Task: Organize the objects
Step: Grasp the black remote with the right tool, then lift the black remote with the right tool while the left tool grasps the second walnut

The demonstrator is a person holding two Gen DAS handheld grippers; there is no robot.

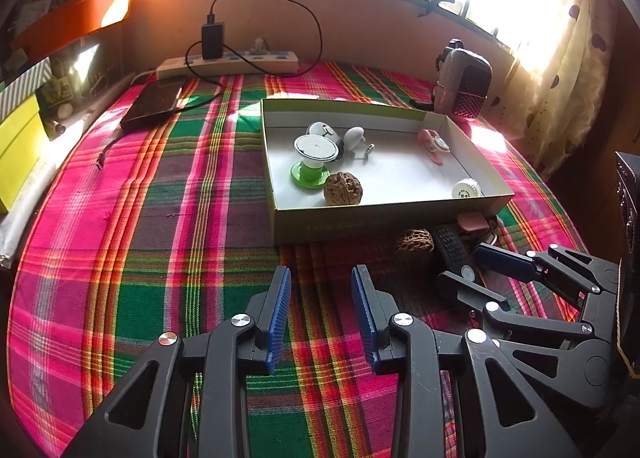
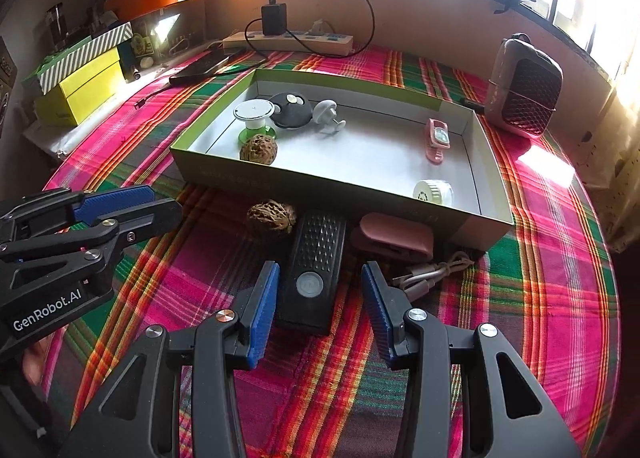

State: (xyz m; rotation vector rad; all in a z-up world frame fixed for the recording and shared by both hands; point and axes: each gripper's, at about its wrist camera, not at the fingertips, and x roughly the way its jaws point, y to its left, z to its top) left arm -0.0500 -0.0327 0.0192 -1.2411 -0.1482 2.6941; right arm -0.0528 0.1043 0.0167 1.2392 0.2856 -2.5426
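A shallow cardboard box (image 1: 384, 214) (image 2: 280, 174) sits on the plaid cloth. It holds a walnut (image 1: 343, 189) (image 2: 258, 151), a green-and-white spool (image 1: 314, 156) (image 2: 254, 116), a pink clip (image 2: 437, 139) and a white cap (image 2: 433, 191). In front of the box lie a second walnut (image 2: 271, 216) (image 1: 415, 241), a black remote (image 2: 314, 274), a pink case (image 2: 394, 238) and a coiled cable (image 2: 430, 272). My right gripper (image 2: 320, 290) is open with its fingers either side of the remote's near end. My left gripper (image 1: 322, 298) is open and empty over bare cloth.
A small heater (image 2: 524, 94) stands at the back right. A power strip (image 2: 288, 42) with a charger lies along the back wall. A dark phone (image 1: 154, 104) and yellow boxes (image 2: 80, 90) are at the left.
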